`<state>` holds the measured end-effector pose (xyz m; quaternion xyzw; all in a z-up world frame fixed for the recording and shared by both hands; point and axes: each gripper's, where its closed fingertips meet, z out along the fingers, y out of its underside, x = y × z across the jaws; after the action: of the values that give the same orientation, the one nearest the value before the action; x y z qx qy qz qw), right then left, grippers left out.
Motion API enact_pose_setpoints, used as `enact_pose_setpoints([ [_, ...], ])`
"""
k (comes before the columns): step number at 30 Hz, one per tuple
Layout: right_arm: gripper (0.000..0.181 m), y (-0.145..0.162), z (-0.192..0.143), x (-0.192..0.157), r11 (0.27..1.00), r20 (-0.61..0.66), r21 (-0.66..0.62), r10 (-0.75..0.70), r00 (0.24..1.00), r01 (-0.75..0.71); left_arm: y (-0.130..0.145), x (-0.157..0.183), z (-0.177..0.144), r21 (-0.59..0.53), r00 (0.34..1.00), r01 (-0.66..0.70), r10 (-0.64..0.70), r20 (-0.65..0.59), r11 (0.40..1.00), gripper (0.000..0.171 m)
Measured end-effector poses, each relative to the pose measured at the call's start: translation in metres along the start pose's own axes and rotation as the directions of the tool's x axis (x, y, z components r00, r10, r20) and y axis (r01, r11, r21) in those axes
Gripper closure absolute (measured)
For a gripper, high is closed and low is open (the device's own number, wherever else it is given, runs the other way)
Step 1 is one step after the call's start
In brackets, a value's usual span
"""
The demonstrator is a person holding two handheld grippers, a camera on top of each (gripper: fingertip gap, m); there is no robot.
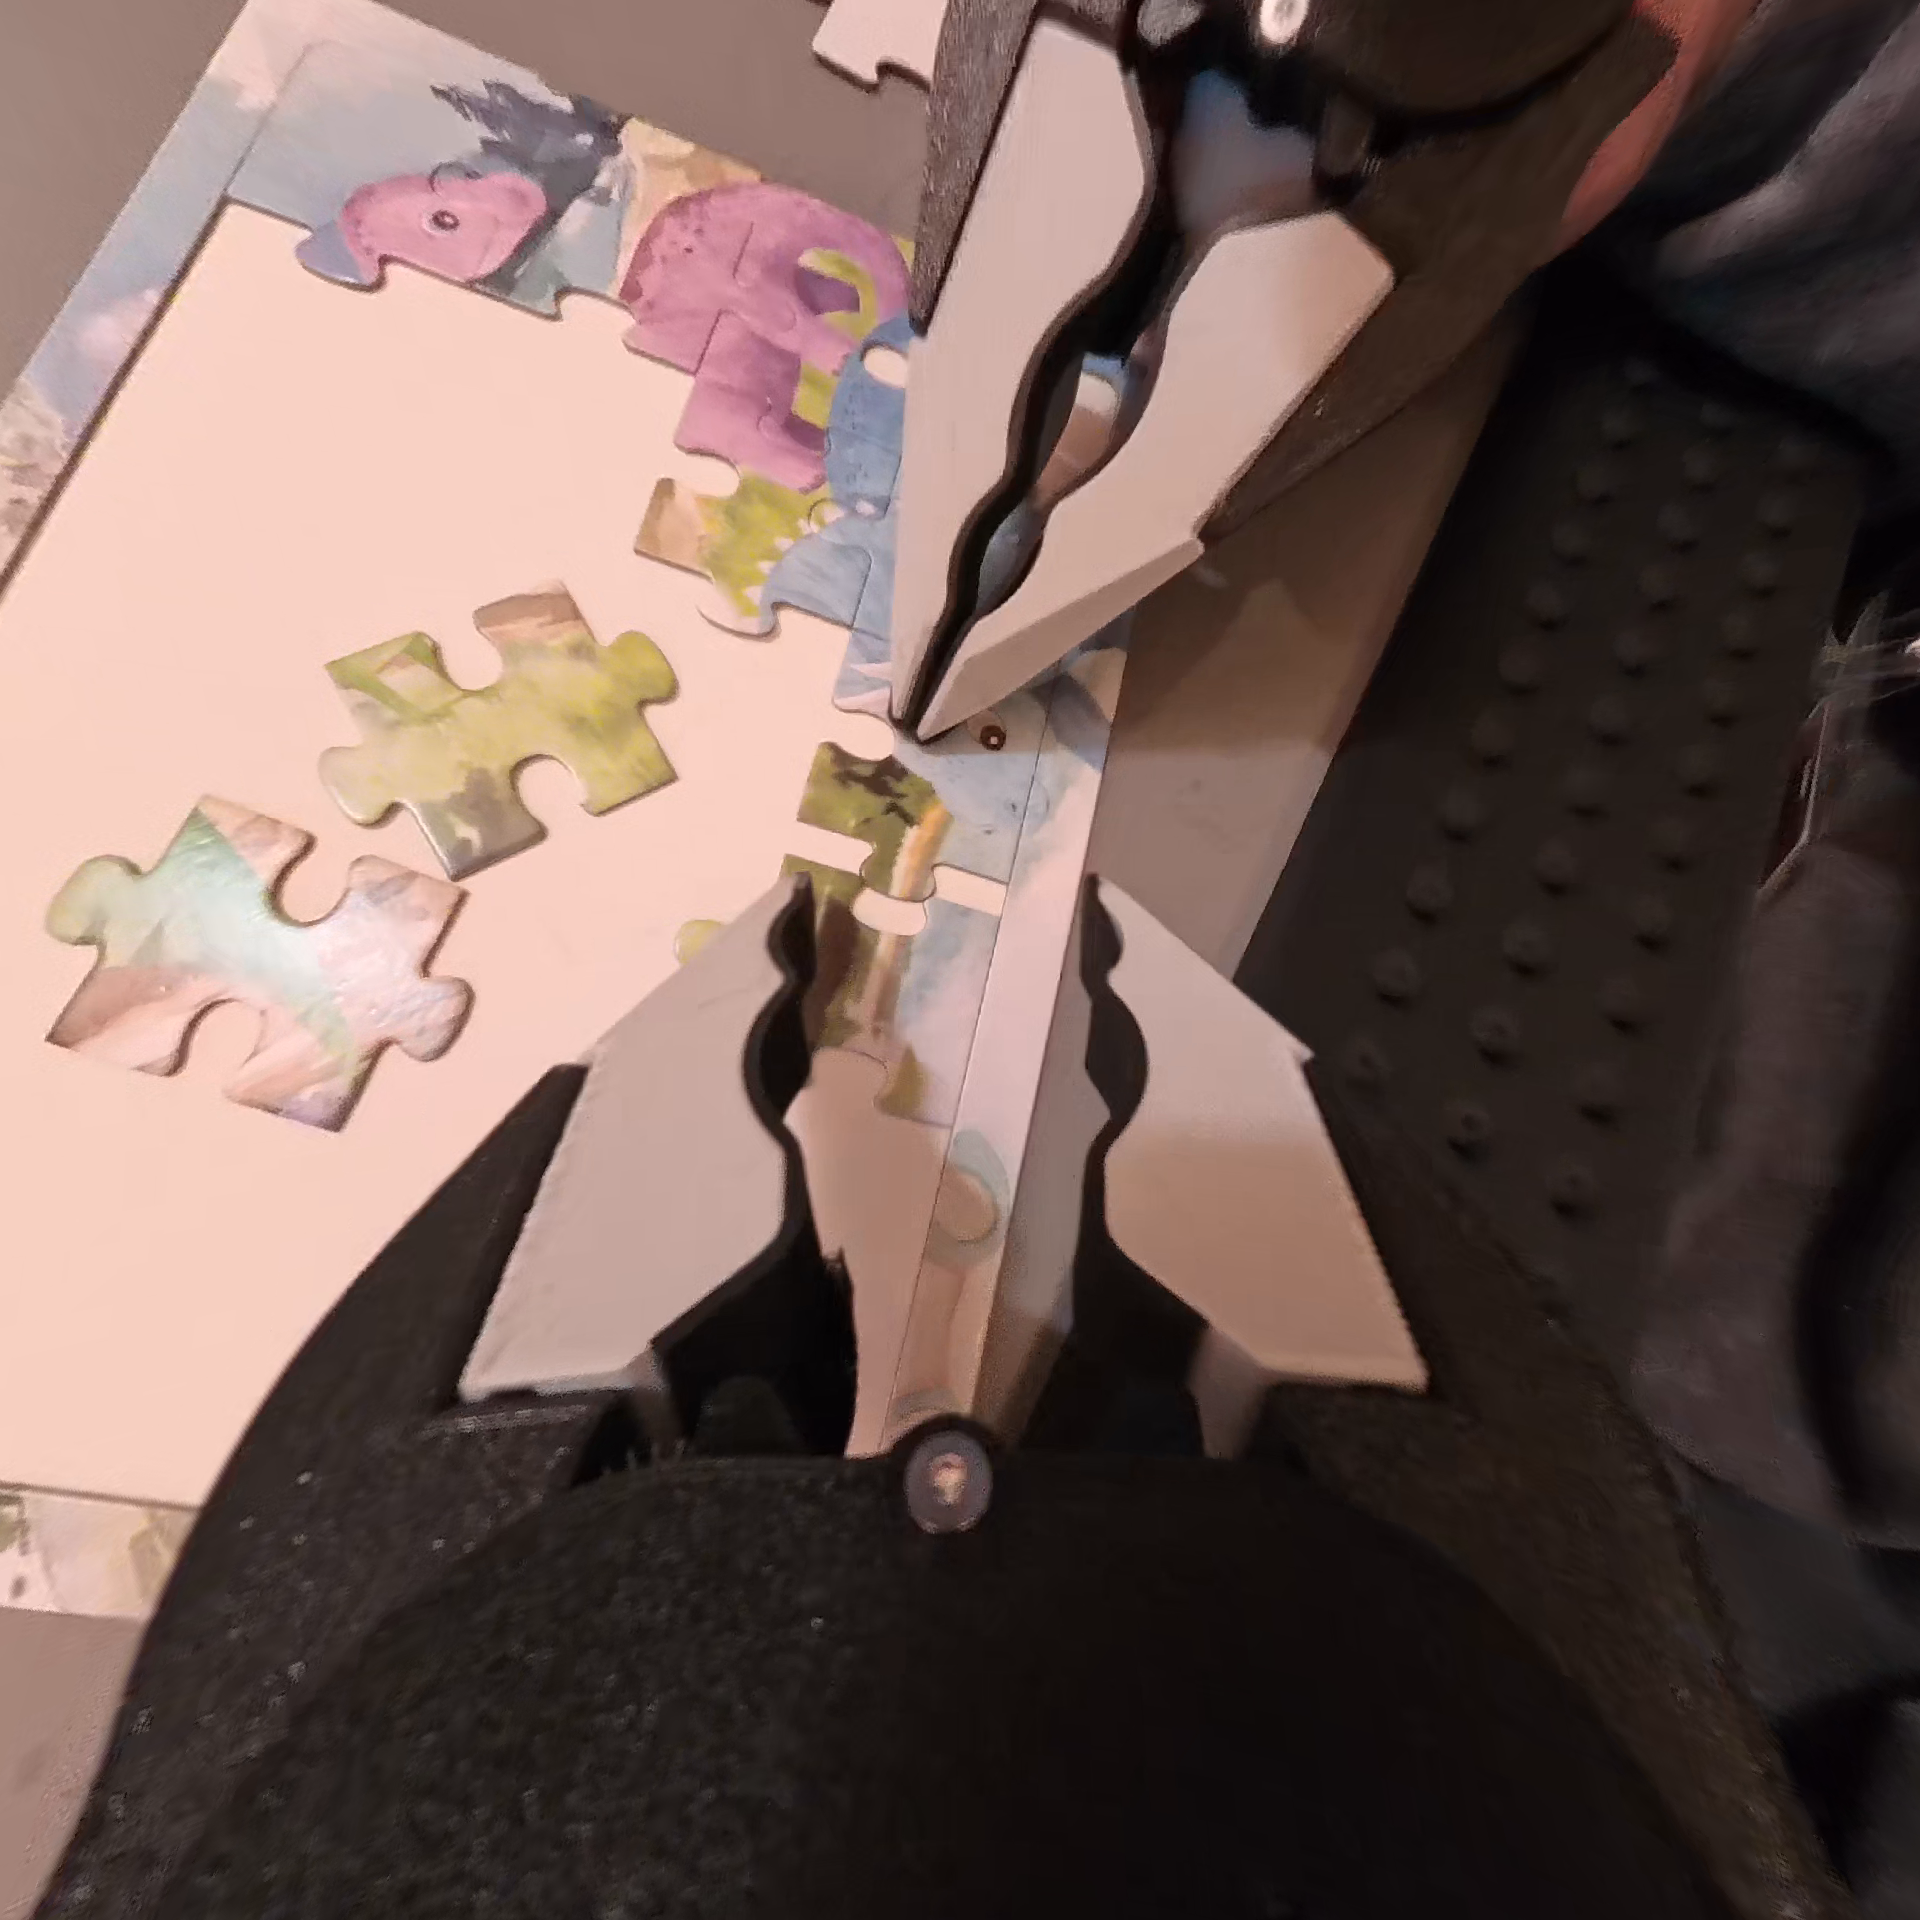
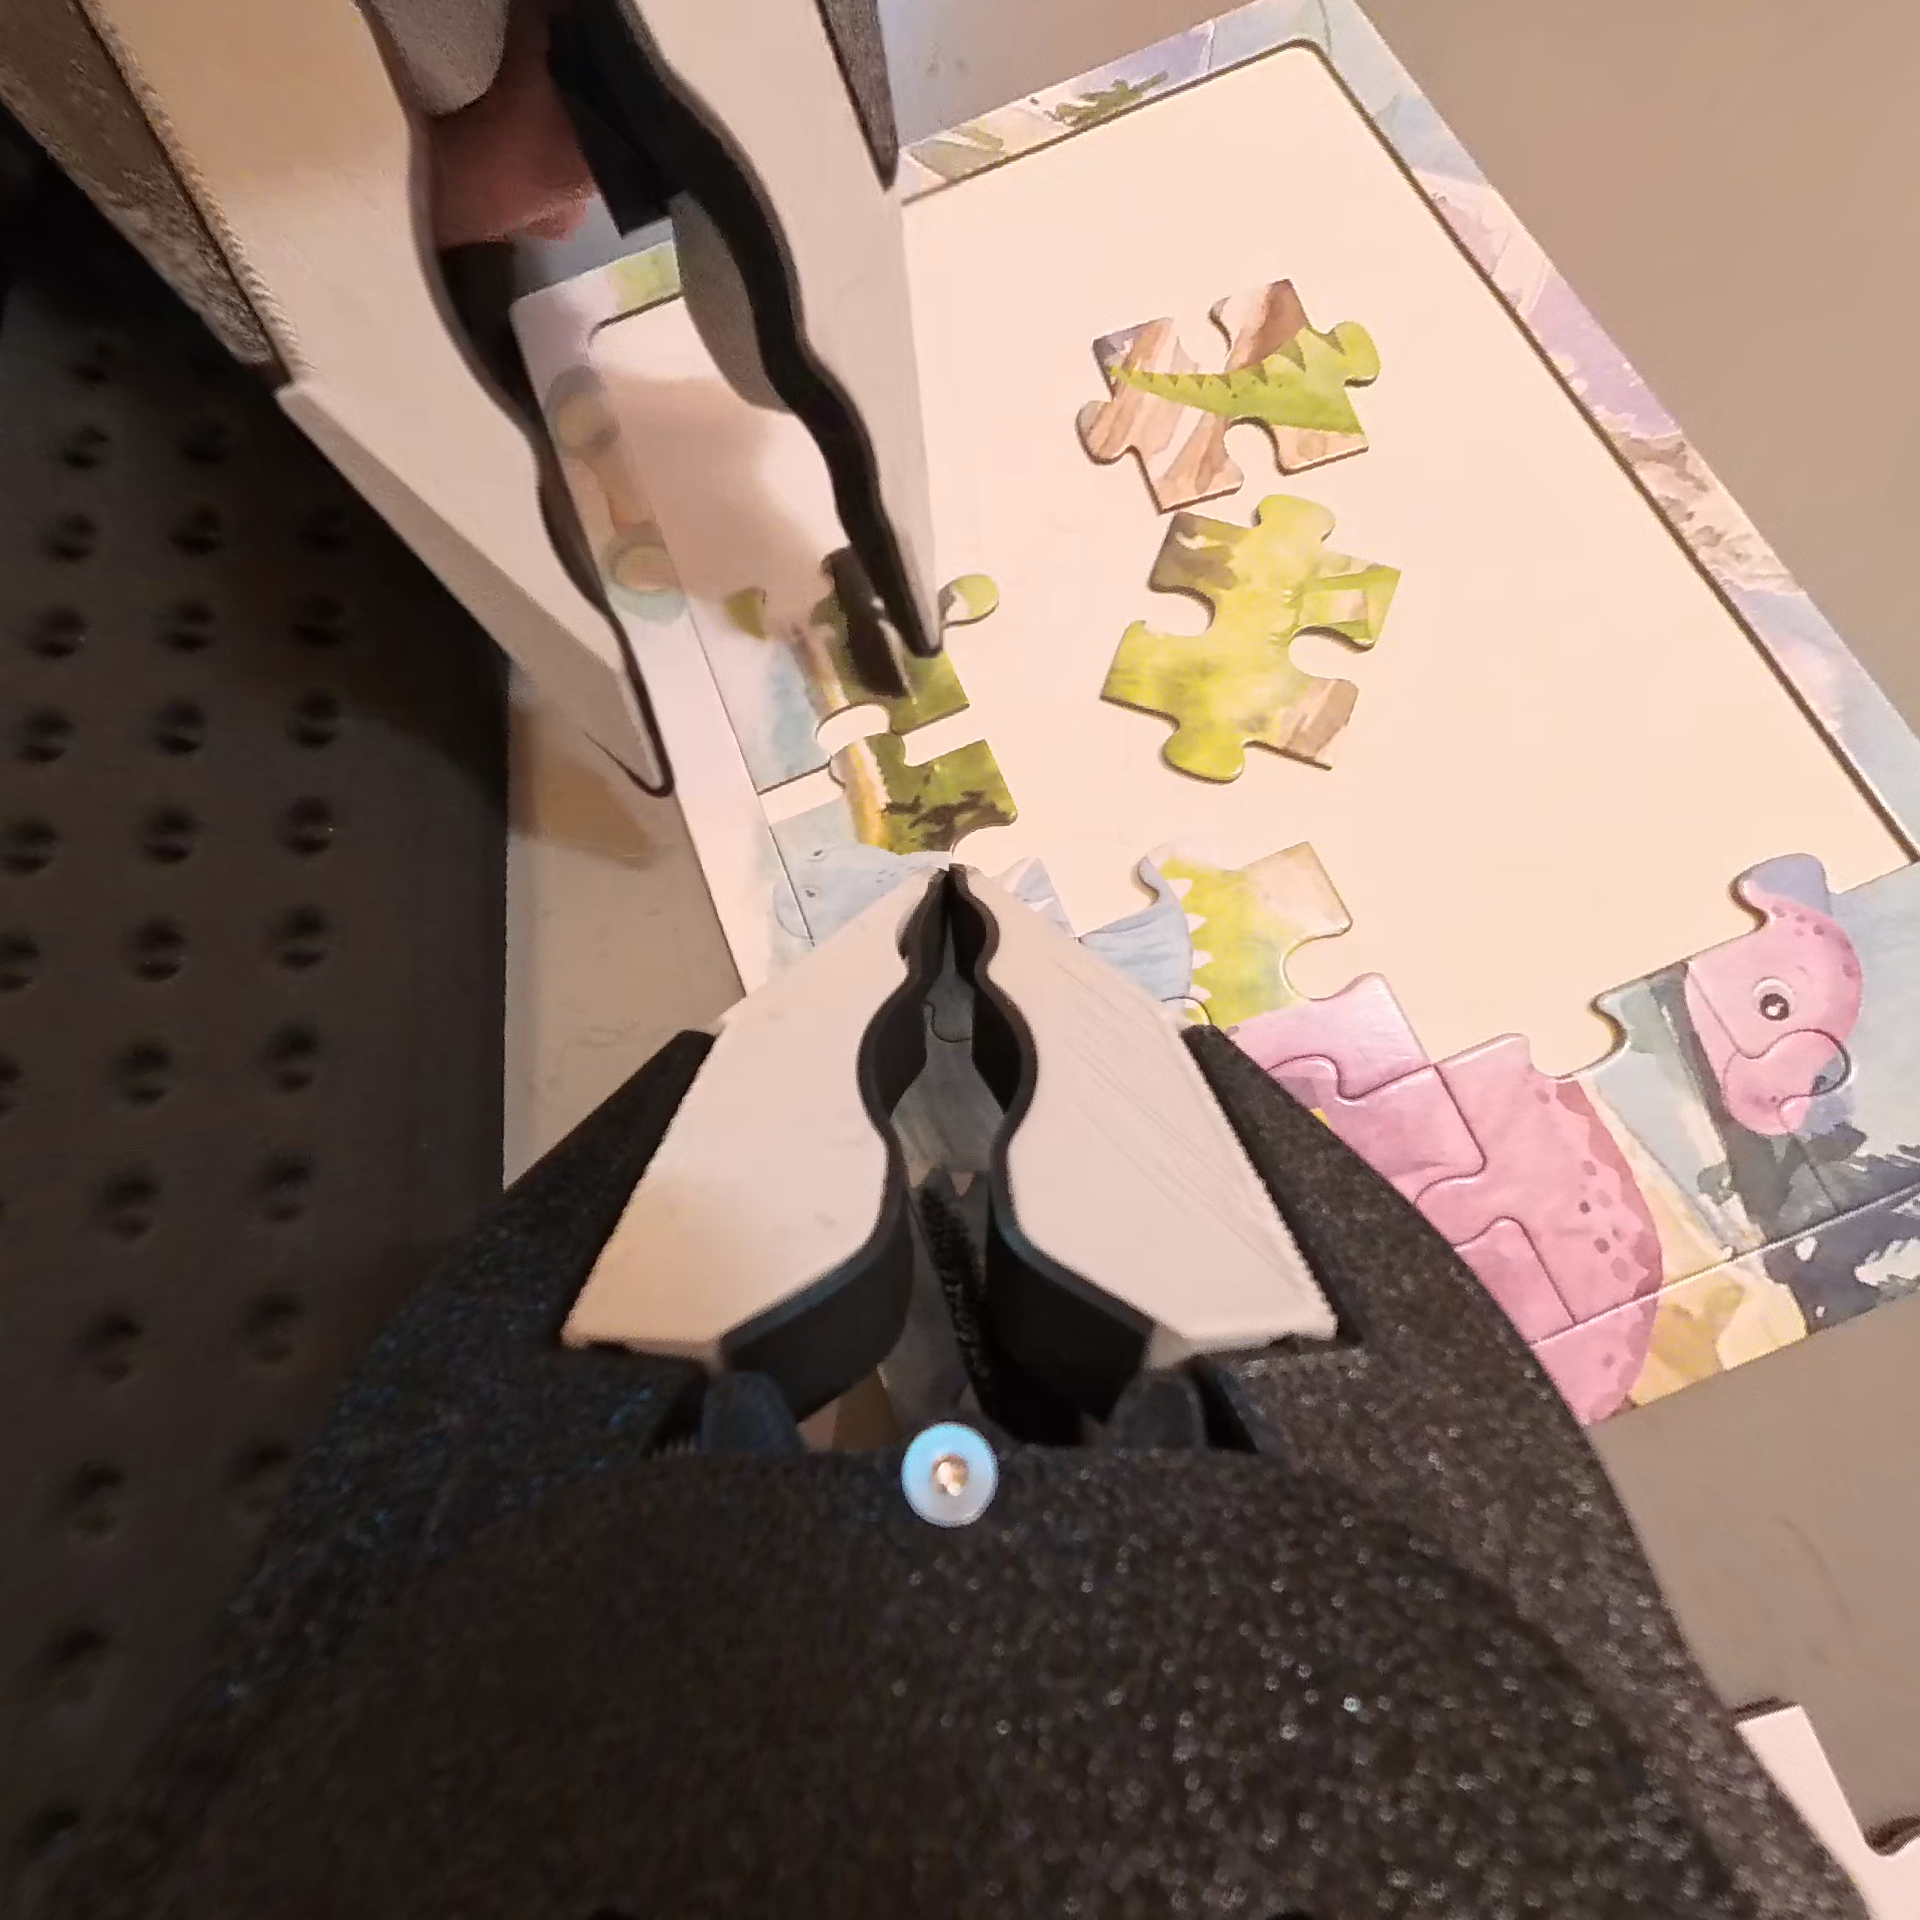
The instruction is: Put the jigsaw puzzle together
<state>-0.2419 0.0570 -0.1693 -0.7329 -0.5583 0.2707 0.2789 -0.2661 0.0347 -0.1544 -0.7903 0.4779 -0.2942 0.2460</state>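
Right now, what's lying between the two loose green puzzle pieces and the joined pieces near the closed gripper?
Nothing: bare cream tray floor separates the two loose pieces from the joined pieces by the right gripper. Both wrist views show it.

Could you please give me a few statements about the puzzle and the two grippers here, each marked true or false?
1. Two loose pieces lie apart on the bare part of the puzzle tray. True.
2. The right gripper is wide open. False: its jaws are closed, tips resting on the assembled blue area.
3. The left gripper is open. True.
4. The pink dinosaur head is a loose piece outside the tray. False: it is joined into the assembled section.
5. The tray is completely filled. False: much of it is bare.
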Motion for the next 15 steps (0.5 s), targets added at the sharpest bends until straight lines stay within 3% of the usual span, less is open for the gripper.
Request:
enact_pose_setpoints([
  [3,0.181,0.000,0.000,0.000,1.000,-0.002,-0.001,-0.001,1.000,0.001,0.009,-0.015,-0.001,-0.056,0.996,-0.002,0.007,0.091,0.998,0.099],
  [7,0.181,0.000,0.000,0.000,1.000,-0.011,-0.003,-0.016,1.000,0.016,0.014,-0.015,-0.009,-0.077,0.996,-0.010,0.017,0.088,0.997,0.124],
  [10,0.181,0.000,0.000,0.000,1.000,-0.007,-0.005,0.002,1.000,-0.002,0.026,-0.023,-0.019,-0.144,0.985,-0.060,0.082,0.154,0.988,0.119],
  [15,0.181,0.000,0.000,0.000,1.000,-0.009,-0.007,-0.003,1.000,0.003,0.034,-0.022,-0.018,-0.200,0.975,-0.167,0.192,0.112,0.965,0.117],
])
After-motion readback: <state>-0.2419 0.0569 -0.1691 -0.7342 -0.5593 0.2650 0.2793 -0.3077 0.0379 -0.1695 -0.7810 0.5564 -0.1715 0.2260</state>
